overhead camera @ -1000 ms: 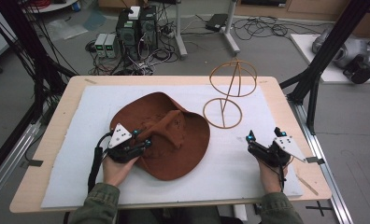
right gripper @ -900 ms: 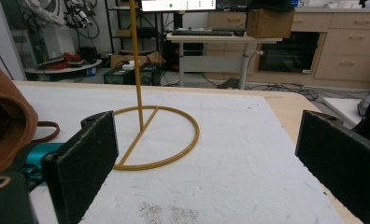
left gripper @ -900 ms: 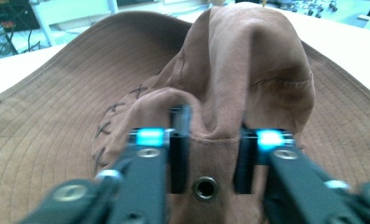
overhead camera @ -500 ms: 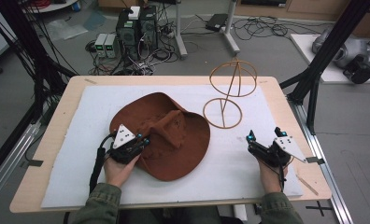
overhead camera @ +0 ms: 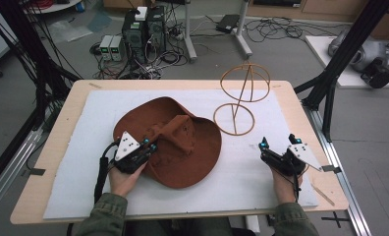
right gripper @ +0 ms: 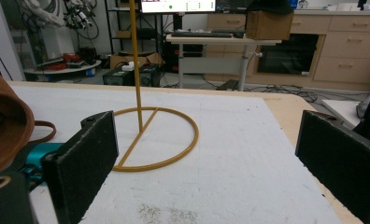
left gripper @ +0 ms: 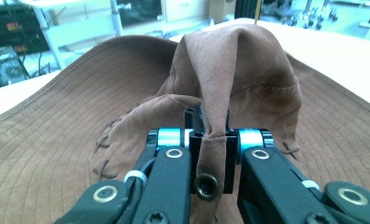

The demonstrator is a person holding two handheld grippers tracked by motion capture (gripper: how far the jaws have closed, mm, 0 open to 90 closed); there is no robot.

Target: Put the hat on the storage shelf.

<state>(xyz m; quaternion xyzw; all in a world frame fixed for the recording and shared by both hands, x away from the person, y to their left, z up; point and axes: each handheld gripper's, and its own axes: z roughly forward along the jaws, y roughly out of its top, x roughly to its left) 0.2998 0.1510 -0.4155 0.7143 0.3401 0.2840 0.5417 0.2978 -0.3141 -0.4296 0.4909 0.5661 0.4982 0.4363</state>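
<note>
A brown wide-brimmed hat (overhead camera: 182, 157) lies on the white mat with its crown crumpled. My left gripper (overhead camera: 151, 146) reaches in from the hat's near-left brim. In the left gripper view it (left gripper: 210, 135) is shut on a fold of the crown's fabric (left gripper: 216, 107), and an eyelet (left gripper: 206, 185) sits between the jaws. A yellow wire hat stand (overhead camera: 241, 98) is upright at the back right. My right gripper (overhead camera: 277, 141) rests on the mat right of the hat, open with nothing between its pads (right gripper: 85, 158); its jaws point at the stand's base ring (right gripper: 174, 149).
The white mat (overhead camera: 84, 147) covers a wooden table (overhead camera: 65, 113). Black frame posts (overhead camera: 340, 59) stand at both sides. Computers and cables (overhead camera: 143, 29) lie on the floor beyond the far edge. The hat's brim (right gripper: 5, 126) shows at the left of the right gripper view.
The left gripper has shifted slightly at the hat's crown. The right gripper, the stand and the hat's brim have kept still.
</note>
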